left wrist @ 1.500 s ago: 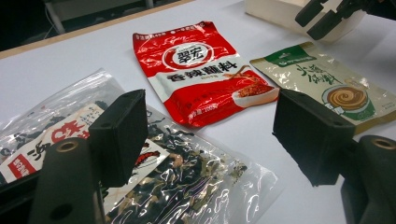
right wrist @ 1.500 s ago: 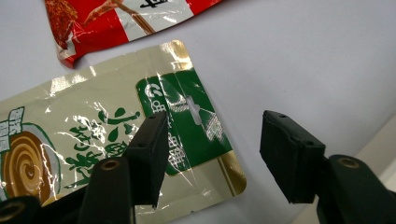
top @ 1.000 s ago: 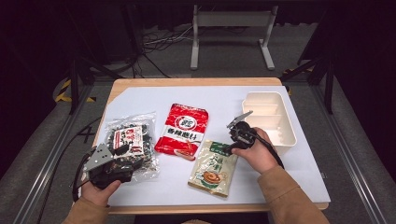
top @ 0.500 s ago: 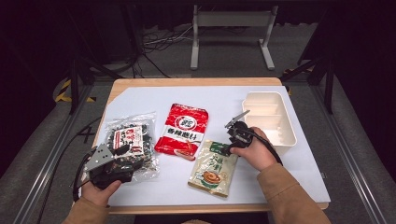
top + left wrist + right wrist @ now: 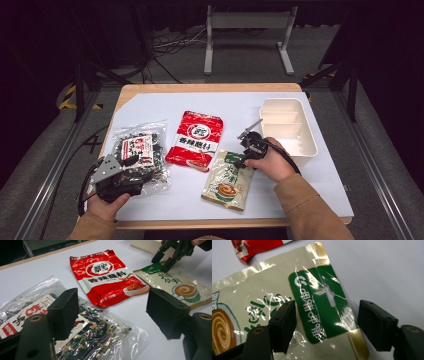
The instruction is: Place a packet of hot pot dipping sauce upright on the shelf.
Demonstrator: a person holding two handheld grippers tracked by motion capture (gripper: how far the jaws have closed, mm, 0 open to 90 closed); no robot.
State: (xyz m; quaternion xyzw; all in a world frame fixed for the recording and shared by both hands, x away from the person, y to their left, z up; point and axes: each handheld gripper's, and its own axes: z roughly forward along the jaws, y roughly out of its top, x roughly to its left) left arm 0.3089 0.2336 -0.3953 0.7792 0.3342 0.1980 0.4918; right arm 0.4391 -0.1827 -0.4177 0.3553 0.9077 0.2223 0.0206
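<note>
Right gripper [image 5: 325,325] poised over the header end of the green-and-cream sachet [image 5: 227,179], fingers [image 5: 284,322] spread wide with nothing pinched. In the right gripper view the green header panel with its hang slot lies between the two fingers; one finger sits over the printed face, the other beyond the sachet's edge, over bare table [image 5: 150,105]. Cannot tell whether the tips touch the film yet.

Left gripper [image 5: 112,315] also spread, holding nothing; the clear bag of dark dried pieces [image 5: 95,340] lies under and just ahead of its fingers, the red seasoning packet [image 5: 107,277] farther ahead.

Risks, as judged:
- Sachet lies flat on the table, so closing fingers may skate over the glossy film and catch nothing, or only crease the header
- A shallow pinch on the thin header seal could let the heavier lower end swing and slip out on lifting
- Finger over the face may press the sachet down and push it toward the red packet just beyond it
- White tray [image 5: 287,127] stands near the right hand; a wide swing could knock it
</note>
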